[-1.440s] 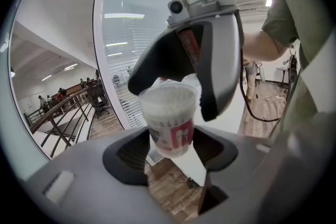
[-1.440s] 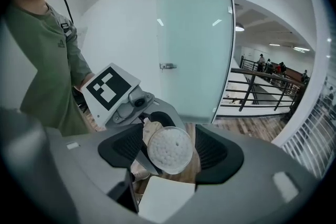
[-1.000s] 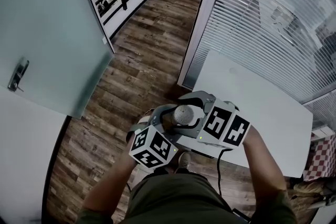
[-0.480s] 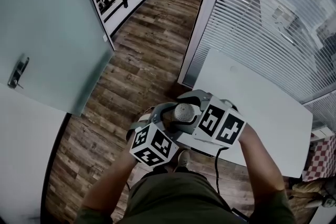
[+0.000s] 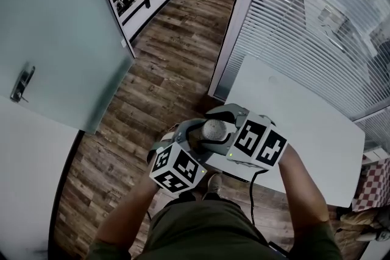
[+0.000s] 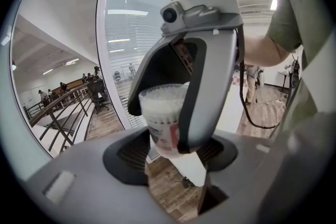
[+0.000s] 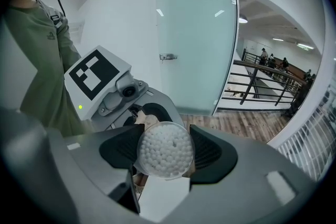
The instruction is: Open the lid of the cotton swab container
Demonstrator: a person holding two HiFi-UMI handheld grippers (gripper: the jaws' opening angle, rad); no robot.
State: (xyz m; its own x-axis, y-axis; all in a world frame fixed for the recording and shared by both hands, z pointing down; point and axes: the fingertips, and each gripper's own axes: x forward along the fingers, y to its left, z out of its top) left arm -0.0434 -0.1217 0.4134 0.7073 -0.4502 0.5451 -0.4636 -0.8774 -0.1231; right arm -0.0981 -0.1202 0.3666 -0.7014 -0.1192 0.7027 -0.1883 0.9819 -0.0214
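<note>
Cotton swab container point(image 5: 211, 130) was held in mid-air between both grippers, over the wood floor point(image 5: 164, 64) just off the white table point(image 5: 304, 125) edge. Left gripper point(image 5: 196, 136) was clamped on its lower body. Right gripper point(image 5: 220, 129) was clamped round the top end, swab tips facing its camera.

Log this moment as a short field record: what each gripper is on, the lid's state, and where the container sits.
left gripper: shut on the cotton swab container, low on its body
right gripper: shut on the same container, near its top
lid: appears to be on; swab heads show through it
position: held in the air in front of the person, by the corner of the white table, not resting on it
task status: lid not yet open
</note>
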